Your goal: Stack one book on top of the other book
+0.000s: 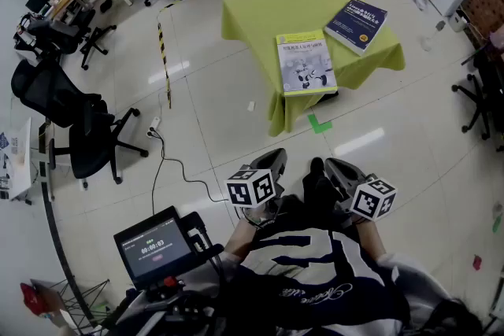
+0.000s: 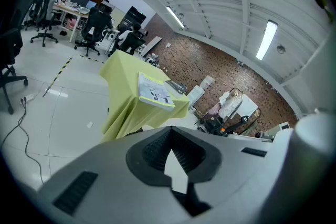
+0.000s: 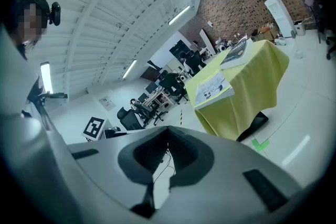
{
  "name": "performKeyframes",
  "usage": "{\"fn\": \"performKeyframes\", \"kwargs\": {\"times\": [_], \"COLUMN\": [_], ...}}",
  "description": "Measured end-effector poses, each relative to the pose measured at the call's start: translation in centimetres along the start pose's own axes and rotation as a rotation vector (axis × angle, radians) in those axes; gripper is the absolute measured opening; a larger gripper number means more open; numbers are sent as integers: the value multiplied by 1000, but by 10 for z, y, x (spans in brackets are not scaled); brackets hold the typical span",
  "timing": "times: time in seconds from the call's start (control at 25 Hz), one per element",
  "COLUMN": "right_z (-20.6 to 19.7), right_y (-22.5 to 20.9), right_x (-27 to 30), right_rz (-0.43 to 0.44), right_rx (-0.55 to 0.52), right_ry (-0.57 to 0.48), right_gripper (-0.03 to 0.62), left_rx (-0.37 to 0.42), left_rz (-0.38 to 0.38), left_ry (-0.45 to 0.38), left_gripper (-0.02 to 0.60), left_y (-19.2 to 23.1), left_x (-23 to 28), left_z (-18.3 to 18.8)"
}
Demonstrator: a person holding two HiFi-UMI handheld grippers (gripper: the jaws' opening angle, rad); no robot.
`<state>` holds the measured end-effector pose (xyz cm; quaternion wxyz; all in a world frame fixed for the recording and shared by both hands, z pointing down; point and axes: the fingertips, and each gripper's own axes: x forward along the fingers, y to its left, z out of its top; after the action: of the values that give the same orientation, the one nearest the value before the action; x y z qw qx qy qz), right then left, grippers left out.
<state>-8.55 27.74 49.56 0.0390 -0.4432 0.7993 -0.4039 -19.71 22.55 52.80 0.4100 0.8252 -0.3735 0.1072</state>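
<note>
Left hand-held gripper [image 1: 272, 163] is clenched, jaws fully together, nothing between them; confirmed in the left gripper view [image 2: 170, 149]. Right hand-held gripper [image 1: 337, 168] is the same: clenched and empty [image 3: 167, 152]. Both are held close to the person's torso, side by side, pointing slightly downward.

The desk [image 1: 260, 8], under a yellow-green cloth, is ahead of both grippers and well apart from them, with open floor in between.

The light-covered book [image 1: 305, 63] lies flat at the desk edge nearest the grippers, roughly straight ahead. From the left gripper it sits ahead, a bit left of the jaw line [image 2: 154, 92]; from the right gripper, ahead and to the right [image 3: 212, 86].

The dark blue book [image 1: 357, 25] lies flat beyond the light one and further right, apart from it [image 3: 235, 52]. Not stacked; neither book is touched.

A green tape mark [image 1: 319, 123] is on the floor between grippers and desk. A screen on a stand [image 1: 153, 248] is to the left of the left gripper, near the person.
</note>
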Motion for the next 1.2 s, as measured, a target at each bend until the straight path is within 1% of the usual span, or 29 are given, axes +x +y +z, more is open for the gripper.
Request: {"fn": "performKeyframes", "kwargs": {"times": [0.2,0.32,0.4,0.48,0.56,0.6,0.64,0.72,0.8,0.92,1.04,1.2], "right_z": [15,34,58,99,142,158,168,178,186,197,201,198], "right_y": [-17,-35,-58,-94,-132,-147,-159,-181,-206,-247,-274,-304], "right_x": [35,56,71,91,108,114,121,135,150,169,182,202], "right_rz": [6,17,18,18,21,26,31,34,23,-2,-18,-27], "right_rx": [0,4,3,-2,-3,4,13,25,28,40,66,117], "right_ry": [25,36,43,55,73,84,95,109,118,142,169,219], "right_gripper": [-3,-3,-3,-2,-2,22,83,98,121,179,216,241], "left_rx": [-15,-38,-60,-78,-81,-80,-81,-86,-88,-83,-87,-107], "left_rz": [5,31,49,75,101,110,117,118,102,101,108,127], "left_ry": [36,38,26,17,24,32,42,68,96,129,148,162], "left_gripper": [3,3,3,3,4,3,5,4,5,6,6,6], "left_y": [18,32,41,45,41,39,39,43,46,47,48,51], "left_x": [21,36,58,96,138,157,172,197,223,258,274,282], "left_z": [11,24,42,71,99,107,112,113,113,116,117,115]}}
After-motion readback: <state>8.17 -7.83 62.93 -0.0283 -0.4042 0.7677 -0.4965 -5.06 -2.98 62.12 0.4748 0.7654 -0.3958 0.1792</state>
